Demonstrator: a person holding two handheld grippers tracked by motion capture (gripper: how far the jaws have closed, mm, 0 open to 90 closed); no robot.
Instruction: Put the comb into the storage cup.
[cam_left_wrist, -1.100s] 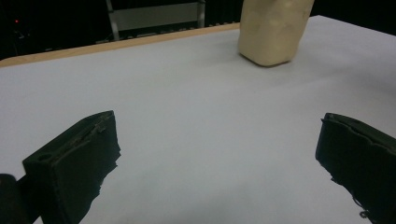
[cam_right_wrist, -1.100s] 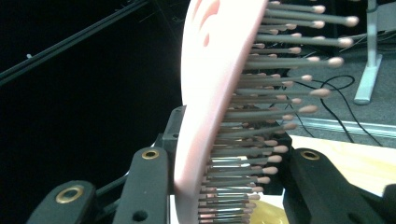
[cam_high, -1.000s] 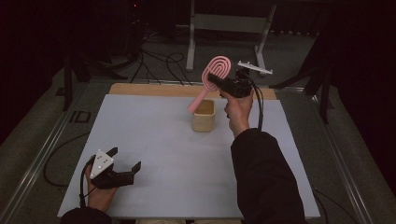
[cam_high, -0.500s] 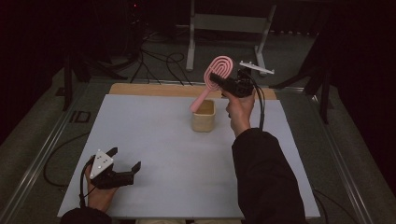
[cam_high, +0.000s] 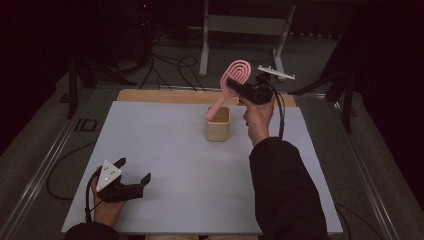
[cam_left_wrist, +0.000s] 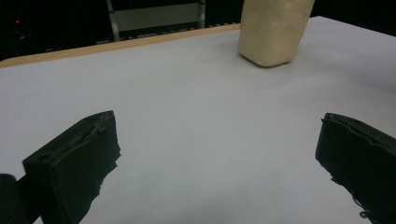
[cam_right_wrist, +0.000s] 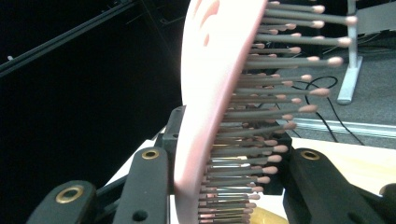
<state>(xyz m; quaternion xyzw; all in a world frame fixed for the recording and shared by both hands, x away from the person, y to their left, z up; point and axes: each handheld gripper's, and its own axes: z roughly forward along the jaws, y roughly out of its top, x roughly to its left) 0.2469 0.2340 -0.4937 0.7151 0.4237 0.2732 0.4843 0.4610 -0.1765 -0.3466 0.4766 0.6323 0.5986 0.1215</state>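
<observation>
- We see a pink hairbrush (cam_high: 231, 85) with an oval head of looped ridges and a slim handle, held in the air above the far middle of the table (cam_high: 165, 150).
- Its handle slants down toward a small beige cup (cam_high: 218, 126), and the handle's tip sits at the cup's open mouth; we cannot tell whether it touches the rim.
- In the right gripper view, the hairbrush (cam_right_wrist: 205, 102) shows a smooth pink back on one side and rows of grey bristles with pink tips on the other.
- Our right gripper (cam_high: 239, 88) clamps the brush head, one jaw against the back and the other against the bristles.
- The cup stands upright near the table's far edge, just this side of a bare wooden strip (cam_high: 165, 96).
- In the left gripper view, the cup (cam_left_wrist: 273, 30) appears far off across bare white tabletop, with nothing between.
- Our left gripper (cam_high: 131, 181) rests near the table's near left corner, well apart from cup and brush, its jaws spread wide and empty.
- Beyond the far edge we see dark floor with loose black cables (cam_high: 170, 67) and a grey metal stand (cam_high: 240, 25).
</observation>
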